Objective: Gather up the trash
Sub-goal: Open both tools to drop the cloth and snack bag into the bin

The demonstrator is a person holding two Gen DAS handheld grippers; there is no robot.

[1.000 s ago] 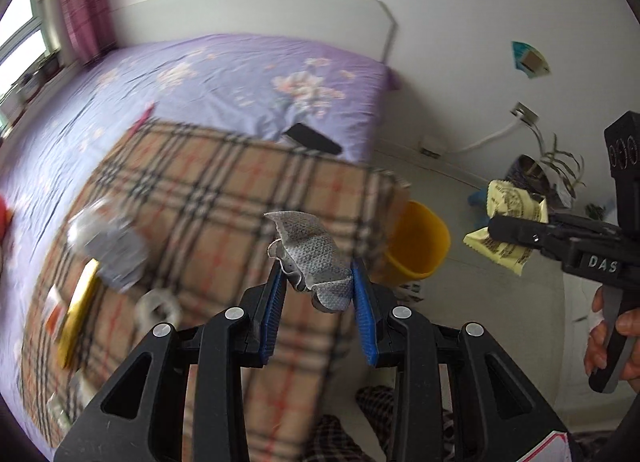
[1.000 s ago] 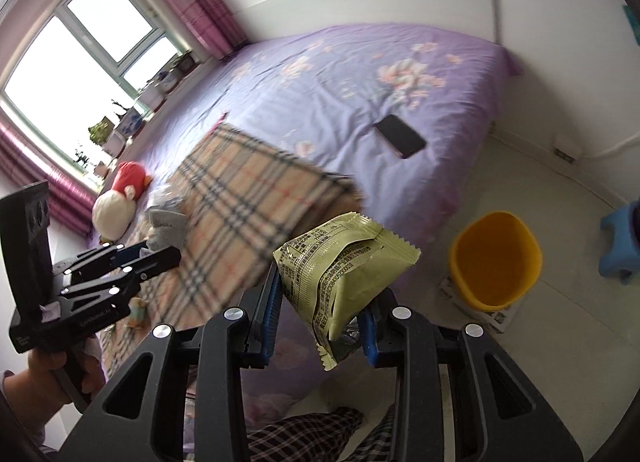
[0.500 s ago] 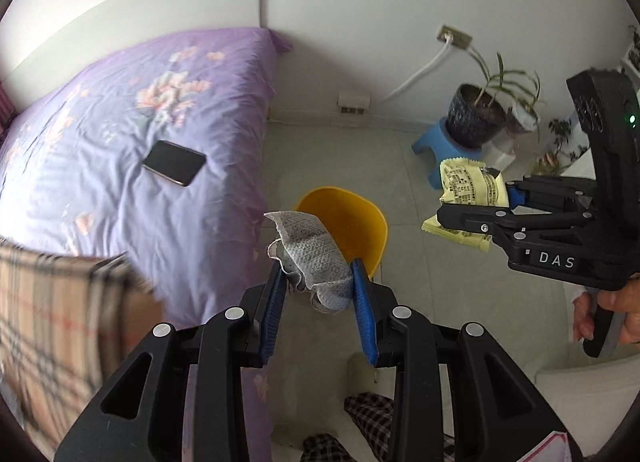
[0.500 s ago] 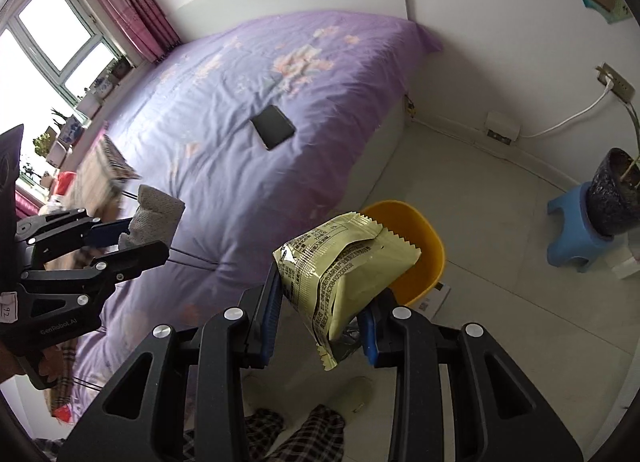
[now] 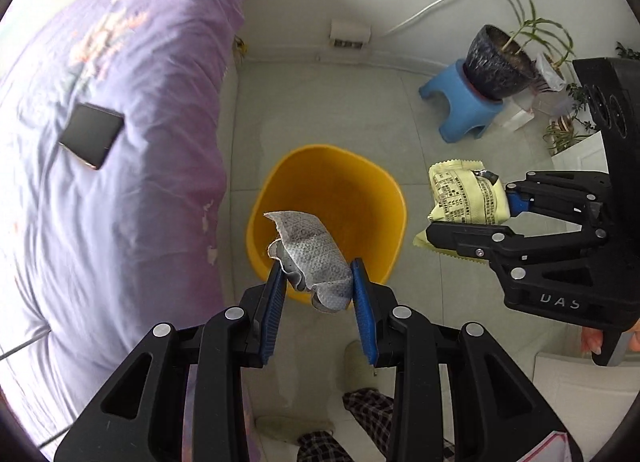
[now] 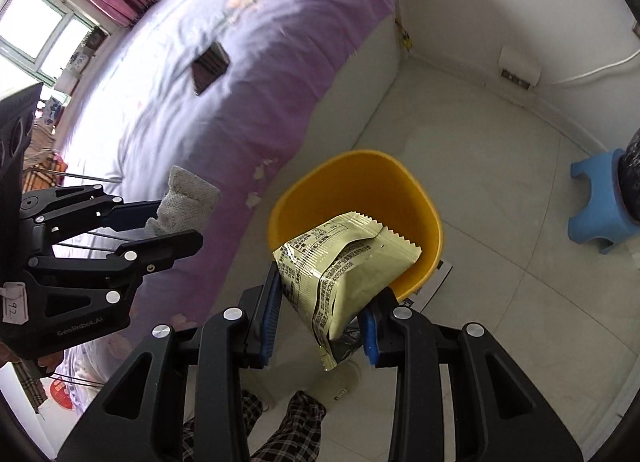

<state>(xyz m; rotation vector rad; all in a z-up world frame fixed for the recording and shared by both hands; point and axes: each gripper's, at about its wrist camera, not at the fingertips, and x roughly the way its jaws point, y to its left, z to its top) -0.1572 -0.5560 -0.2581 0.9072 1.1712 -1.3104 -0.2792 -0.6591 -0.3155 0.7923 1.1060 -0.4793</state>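
My left gripper [image 5: 318, 274] is shut on a crumpled grey wipe [image 5: 310, 252] and holds it above the near rim of a yellow bin [image 5: 332, 182] on the floor. My right gripper [image 6: 324, 294] is shut on a pale yellow snack wrapper [image 6: 340, 262] and holds it above the same bin [image 6: 360, 178]. In the left wrist view the right gripper [image 5: 472, 218] and its wrapper [image 5: 460, 194] hang right of the bin. In the right wrist view the left gripper [image 6: 176, 226] with the wipe [image 6: 184, 198] sits left of the bin, over the bed edge.
A bed with a purple sheet [image 5: 112, 142] lies left of the bin, a dark phone [image 5: 92, 136] on it. A blue stool [image 5: 464, 102] with a potted plant [image 5: 504, 58] stands at the back right. My slippered feet [image 6: 340, 382] are on the tiled floor.
Both grippers have swung from over the bed and plaid blanket to the yellow bin, which is now right below them. Each still holds its piece of trash.
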